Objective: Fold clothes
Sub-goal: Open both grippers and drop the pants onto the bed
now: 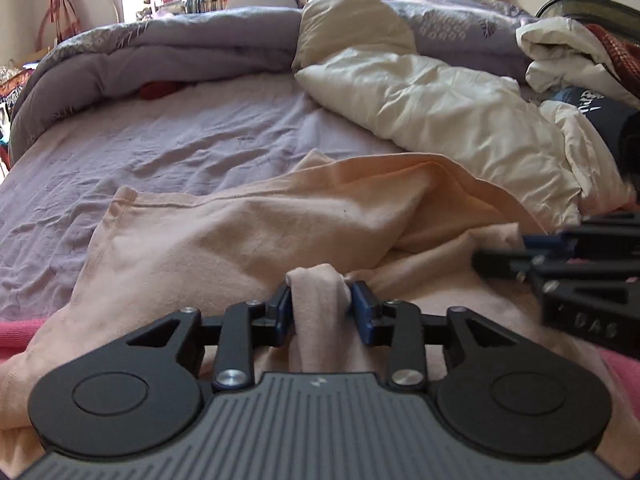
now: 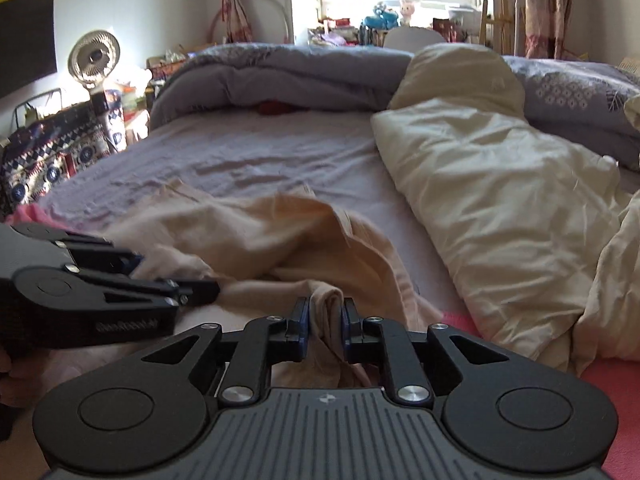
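A peach-coloured garment (image 1: pixel 256 232) lies crumpled on the lilac bed sheet (image 1: pixel 160 136). My left gripper (image 1: pixel 320 304) is shut on a bunched fold of the garment at its near edge. My right gripper (image 2: pixel 325 324) is shut on another fold of the same garment (image 2: pixel 256 232). The two grippers are close together, side by side. The right gripper shows at the right edge of the left wrist view (image 1: pixel 560 264). The left gripper shows at the left edge of the right wrist view (image 2: pixel 120 292).
A cream duvet (image 1: pixel 460 120) is heaped on the right of the bed. A grey-purple quilt (image 1: pixel 180 52) is rolled along the far edge. A pink cloth (image 2: pixel 608 376) lies under the garment near me. A fan (image 2: pixel 94 58) and bags stand left of the bed.
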### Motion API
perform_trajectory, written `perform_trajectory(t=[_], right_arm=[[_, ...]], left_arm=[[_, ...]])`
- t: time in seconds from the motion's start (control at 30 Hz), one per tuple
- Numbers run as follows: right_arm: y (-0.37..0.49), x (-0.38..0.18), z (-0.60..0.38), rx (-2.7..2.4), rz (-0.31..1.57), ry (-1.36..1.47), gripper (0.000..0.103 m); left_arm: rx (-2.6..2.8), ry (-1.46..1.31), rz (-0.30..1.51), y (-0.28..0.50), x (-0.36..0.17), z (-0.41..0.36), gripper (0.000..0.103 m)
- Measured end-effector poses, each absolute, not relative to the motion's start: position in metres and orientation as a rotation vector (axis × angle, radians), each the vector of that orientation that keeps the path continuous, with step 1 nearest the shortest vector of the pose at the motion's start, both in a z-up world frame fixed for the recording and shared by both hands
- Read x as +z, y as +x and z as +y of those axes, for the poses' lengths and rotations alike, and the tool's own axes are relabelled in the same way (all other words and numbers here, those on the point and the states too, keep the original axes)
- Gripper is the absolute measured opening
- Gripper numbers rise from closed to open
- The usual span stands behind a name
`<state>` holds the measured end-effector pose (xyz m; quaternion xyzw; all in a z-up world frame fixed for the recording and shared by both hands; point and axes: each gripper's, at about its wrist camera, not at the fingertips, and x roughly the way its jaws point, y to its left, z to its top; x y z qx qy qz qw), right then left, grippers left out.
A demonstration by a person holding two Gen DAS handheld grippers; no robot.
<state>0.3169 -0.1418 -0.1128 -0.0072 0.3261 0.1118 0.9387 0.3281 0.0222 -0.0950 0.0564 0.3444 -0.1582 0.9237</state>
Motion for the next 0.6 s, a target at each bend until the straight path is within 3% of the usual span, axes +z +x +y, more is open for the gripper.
perform_trajectory(t=[0.07,0.17,0.27,0.33,0.43,0.53,0.6], right_arm=[[0.312,-0.11,-0.15,0.233,0.667,0.036,0.027],[0.291,-0.073,-0.177,0.229,0.623,0.156,0.061],[0.254,-0.025,-0.207,0.237,0.5,0.208,0.078],[0.217,0.007,-0.222,0.235,0.42,0.159,0.081],[0.15,0.032,-0.216,0.231,0.315,-0.088,0.081],[0.08,0.019,-0.178,0.306,0.29,-0.407,0.081],[0.046,0.003,-0.152,0.374,0.304,-0.549,0.081]], left_arm=[[-0.318,0.033,0.731,0.333,-0.082,0.036,0.047],[-0.22,-0.082,0.75,0.344,-0.053,0.064,0.051],[-0.075,-0.233,0.744,0.343,-0.025,0.108,0.049],[0.014,-0.273,0.74,0.332,-0.009,0.131,0.047],[-0.006,-0.047,0.659,0.286,0.018,0.131,0.047],[-0.16,0.215,0.564,0.202,0.032,0.124,0.052],[-0.29,0.207,0.555,0.136,0.035,0.128,0.052]])
